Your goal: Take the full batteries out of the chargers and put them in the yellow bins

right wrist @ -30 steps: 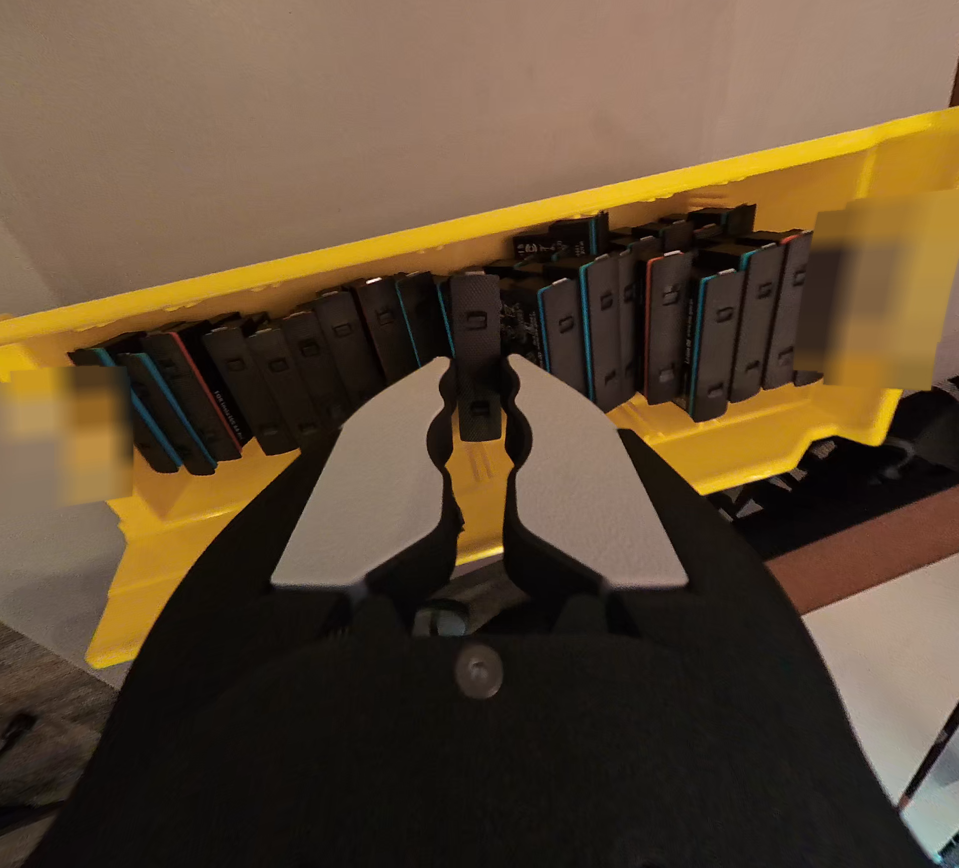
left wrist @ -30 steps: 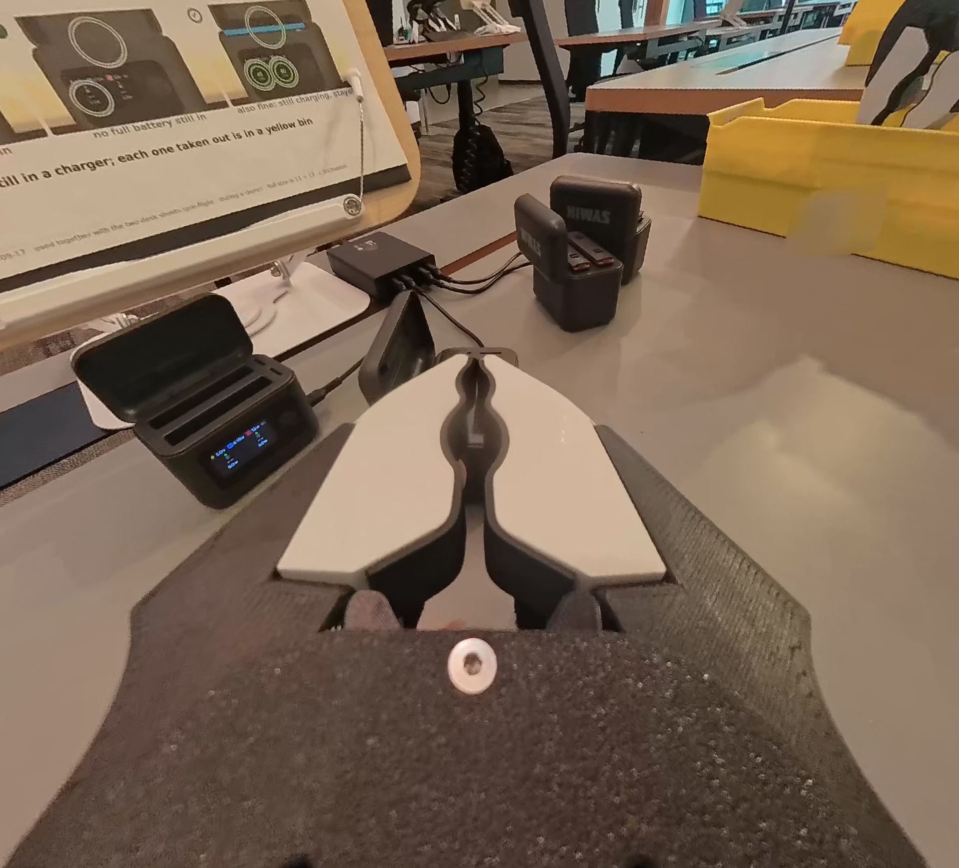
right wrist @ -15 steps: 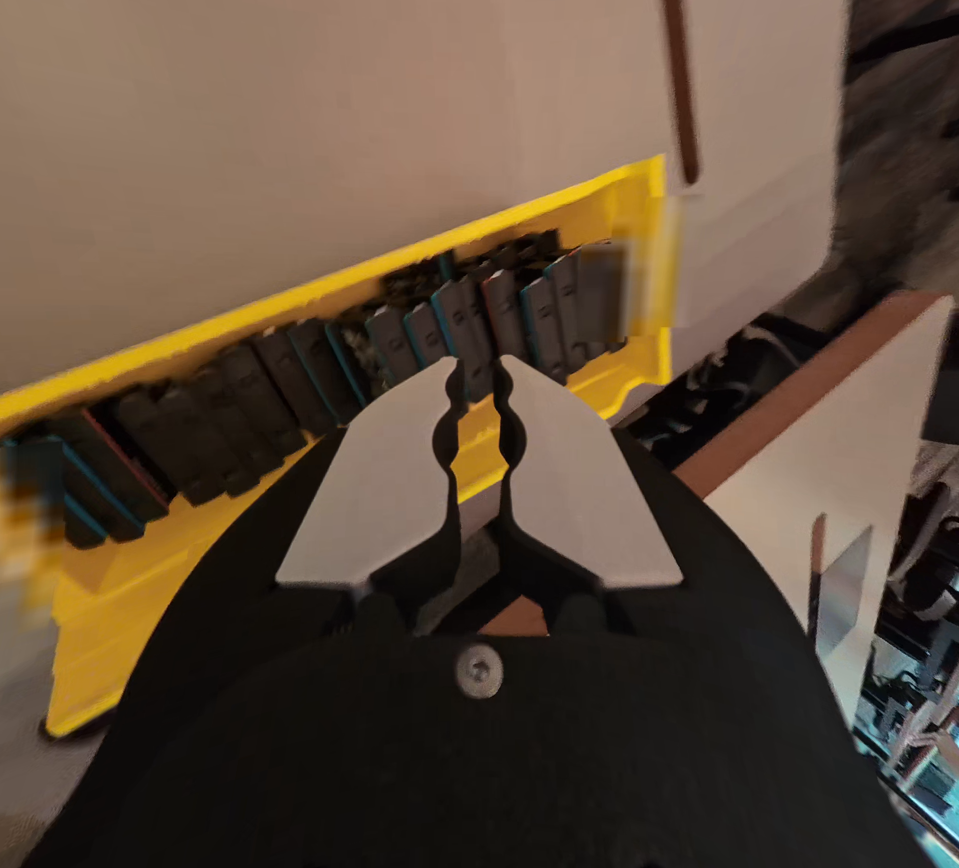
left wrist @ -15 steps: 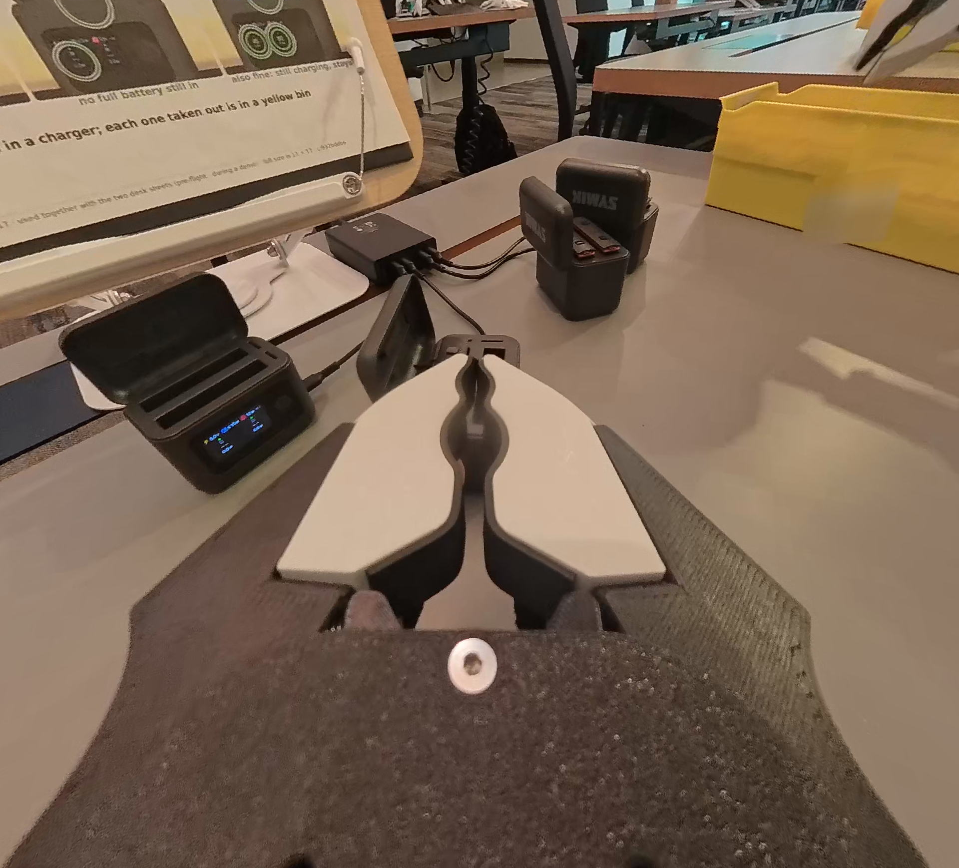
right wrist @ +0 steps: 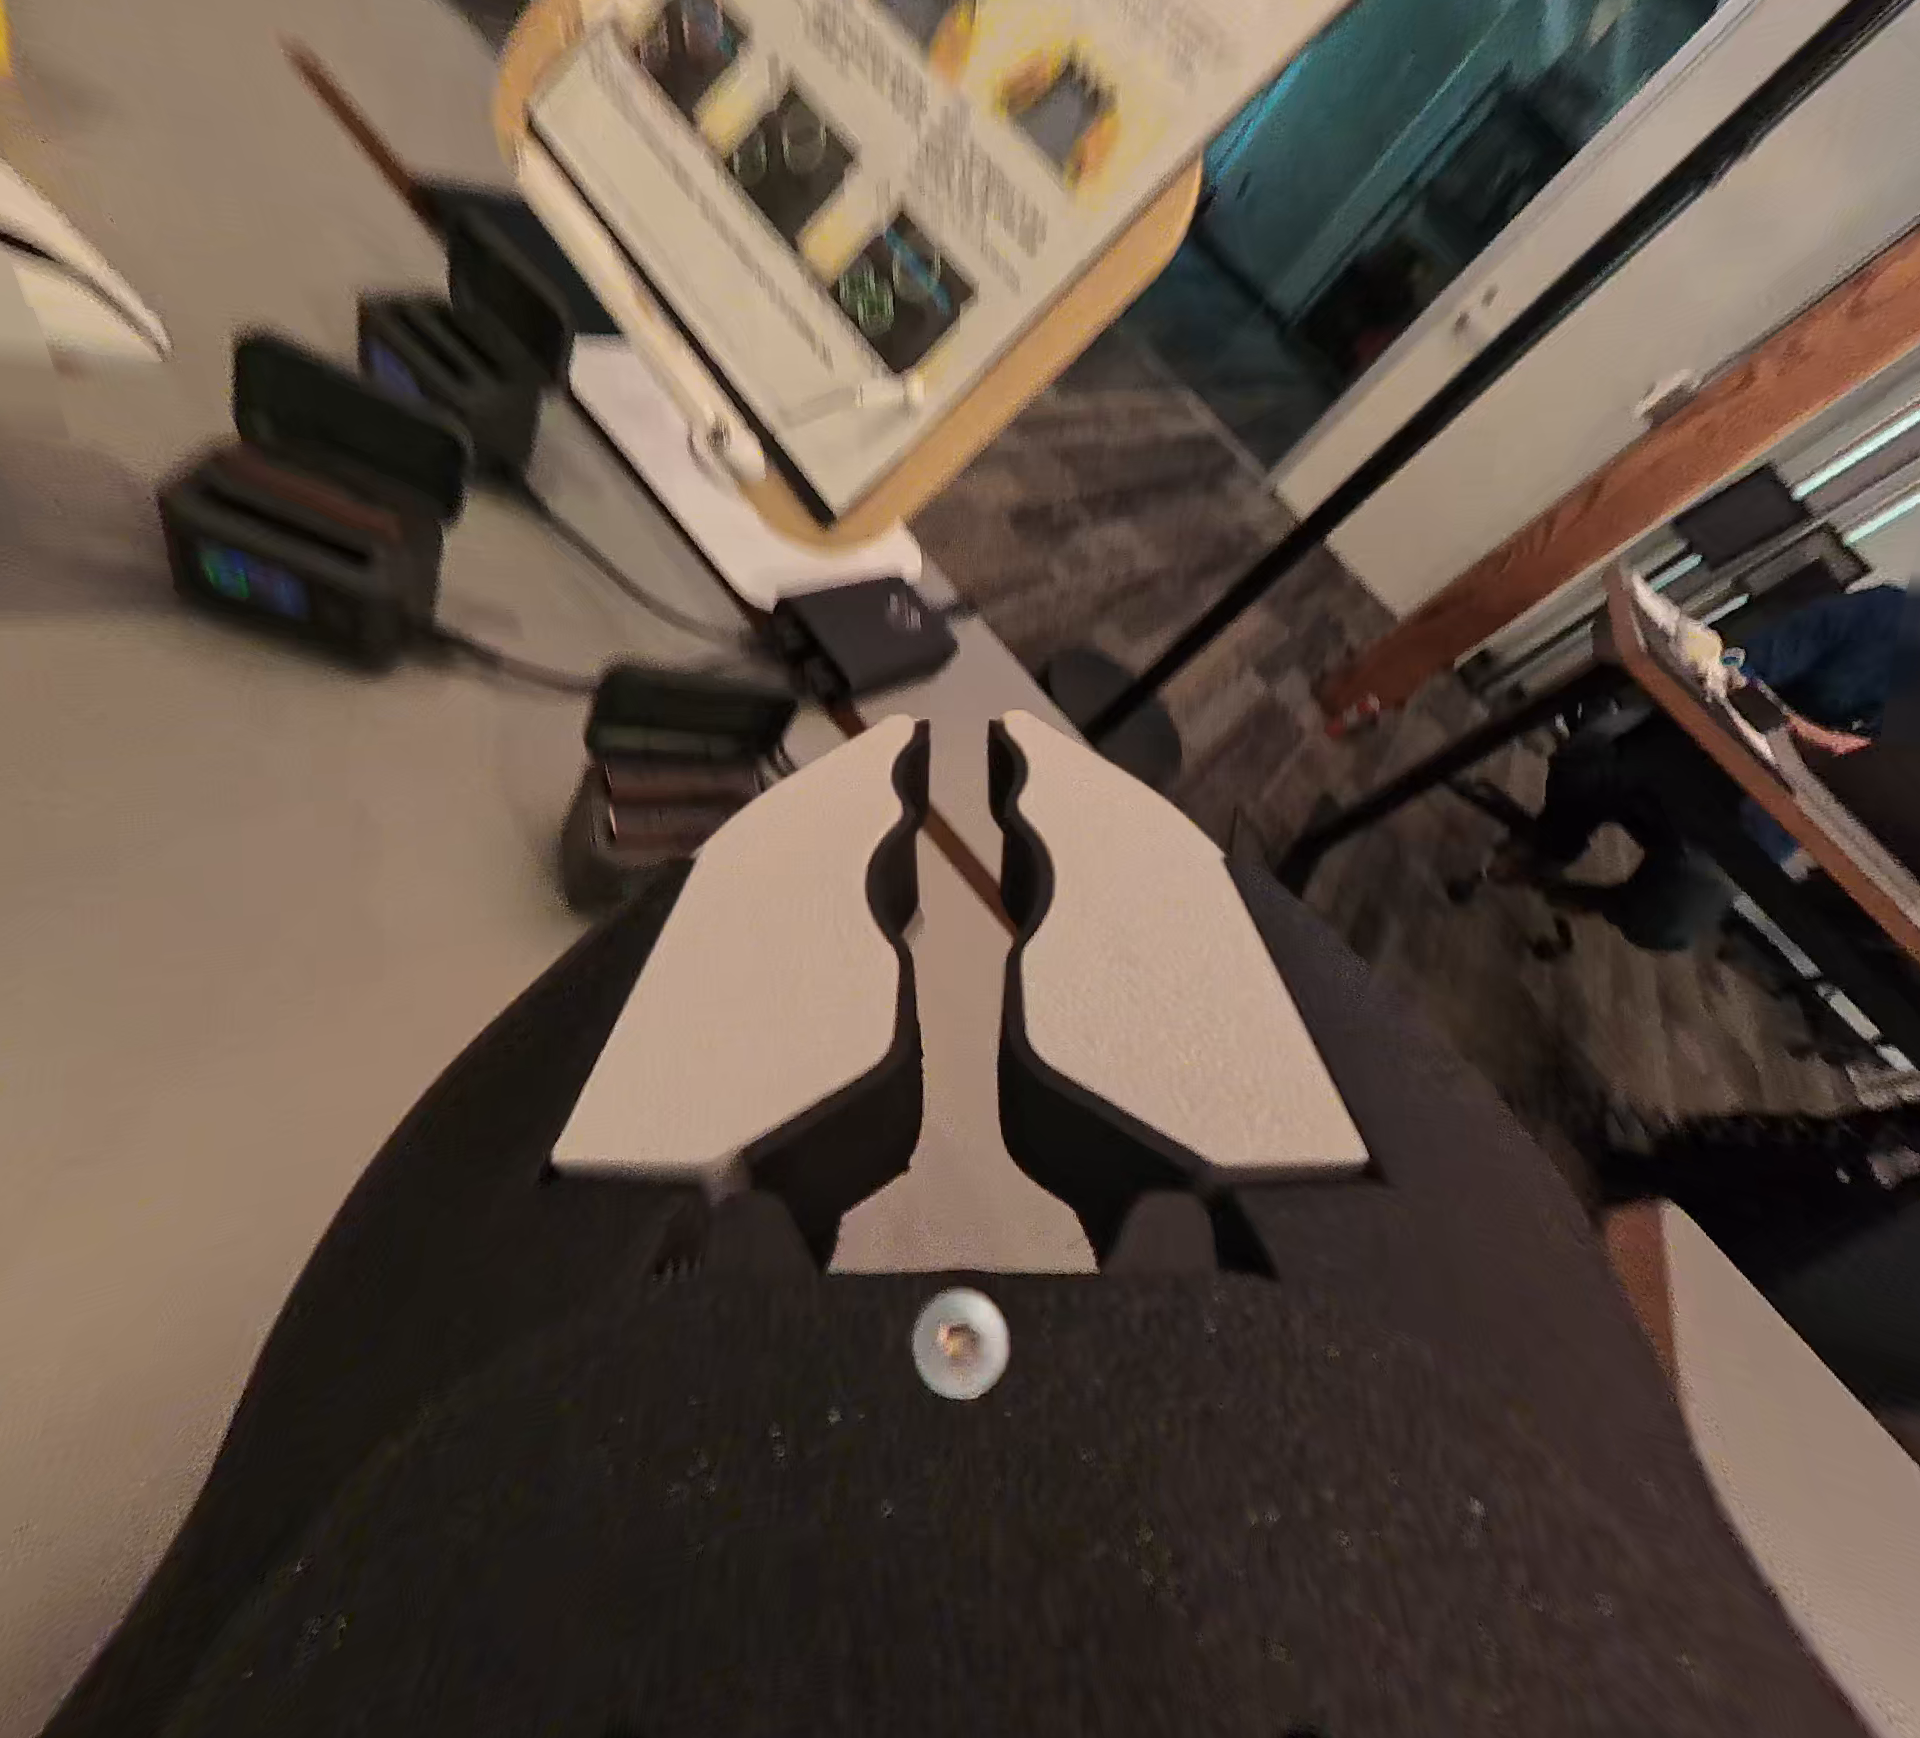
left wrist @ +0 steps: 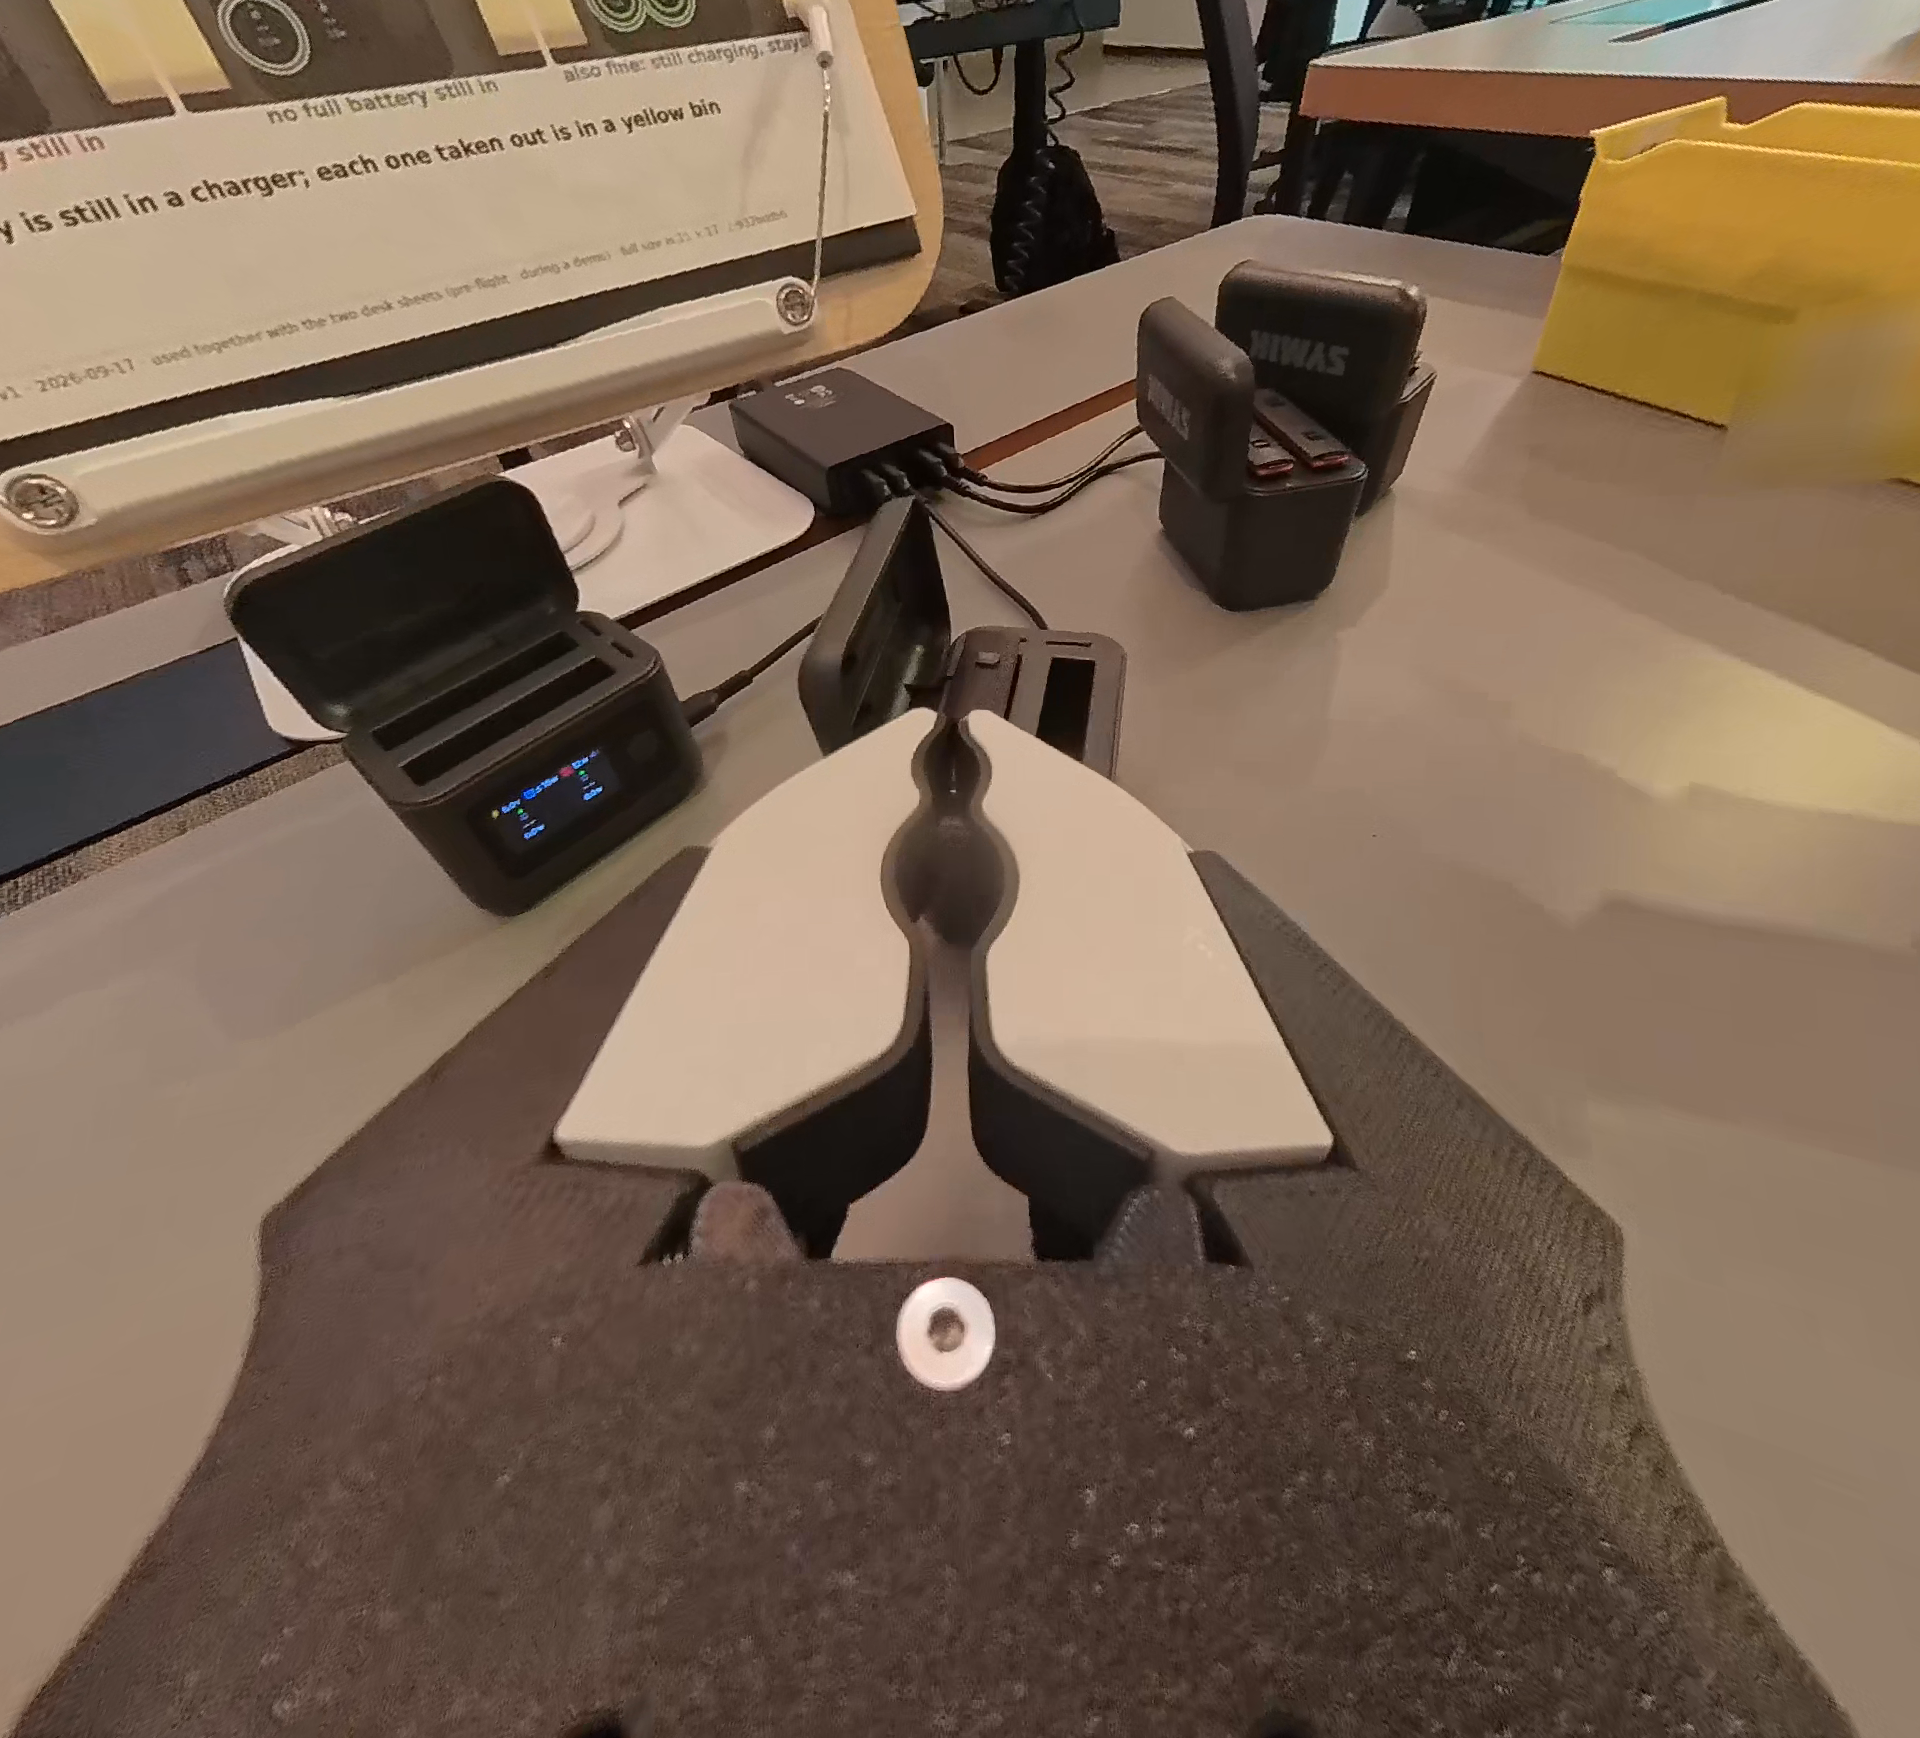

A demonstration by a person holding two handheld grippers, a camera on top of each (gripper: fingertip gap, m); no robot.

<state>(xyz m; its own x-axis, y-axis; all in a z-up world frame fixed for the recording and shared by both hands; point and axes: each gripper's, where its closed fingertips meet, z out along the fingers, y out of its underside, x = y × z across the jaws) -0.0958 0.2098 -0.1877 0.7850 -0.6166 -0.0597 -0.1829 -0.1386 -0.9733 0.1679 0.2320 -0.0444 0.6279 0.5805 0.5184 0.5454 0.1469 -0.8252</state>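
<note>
In the left wrist view the left gripper (left wrist: 954, 732), fingers pressed together on nothing, has edged nearer the open charger (left wrist: 1039, 680) just ahead of it, while the yellow bin (left wrist: 1756, 265) sits at the desk's (left wrist: 1558, 805) far right edge. In the right wrist view, blurred by motion, the right gripper (right wrist: 956, 732), narrowly parted and empty, has swung off the bin of batteries toward another charger (right wrist: 665, 784). I judge one drop-off done. Office desks stand beyond.
</note>
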